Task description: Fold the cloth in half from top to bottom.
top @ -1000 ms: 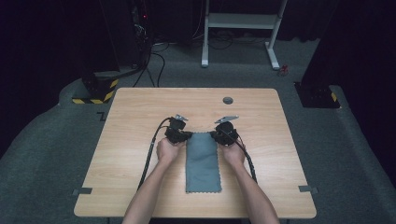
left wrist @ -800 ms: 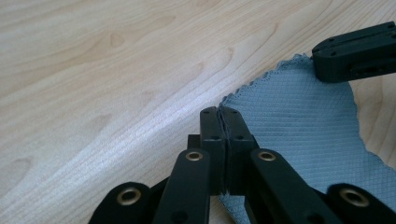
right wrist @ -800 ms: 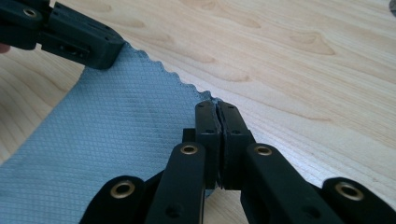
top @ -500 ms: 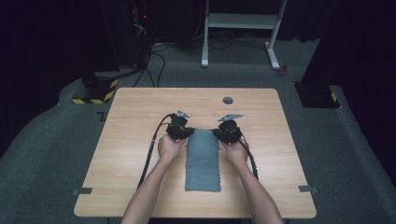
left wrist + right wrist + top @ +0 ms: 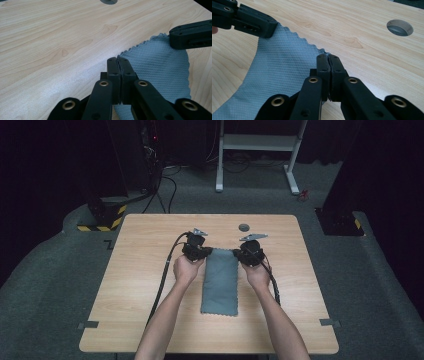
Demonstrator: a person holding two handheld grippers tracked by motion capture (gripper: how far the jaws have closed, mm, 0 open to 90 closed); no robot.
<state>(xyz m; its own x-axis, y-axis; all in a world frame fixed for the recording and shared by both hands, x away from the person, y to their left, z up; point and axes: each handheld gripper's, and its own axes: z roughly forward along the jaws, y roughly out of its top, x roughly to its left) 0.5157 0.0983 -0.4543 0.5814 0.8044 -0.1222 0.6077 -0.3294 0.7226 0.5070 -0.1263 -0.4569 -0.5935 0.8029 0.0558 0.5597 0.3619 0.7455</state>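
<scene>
High view: the long grey-blue waffle-weave cloth with scalloped edges point(image 5: 219, 282) lies lengthwise between the person's two forearms on the pale wooden table point(image 5: 135, 270), its far end caught at one corner by the left gripper point(image 5: 202, 253) and at the other by the right gripper point(image 5: 240, 255). In the left gripper view the black jaws are pressed together on the cloth's near corner, with the fabric spreading off to the right of them toward the other gripper's jaws. In the right gripper view the jaws are likewise clamped on a cloth corner, the fabric running off to their left, and a round grommet hole in the tabletop point(image 5: 399, 27) sits beyond them to the right.
</scene>
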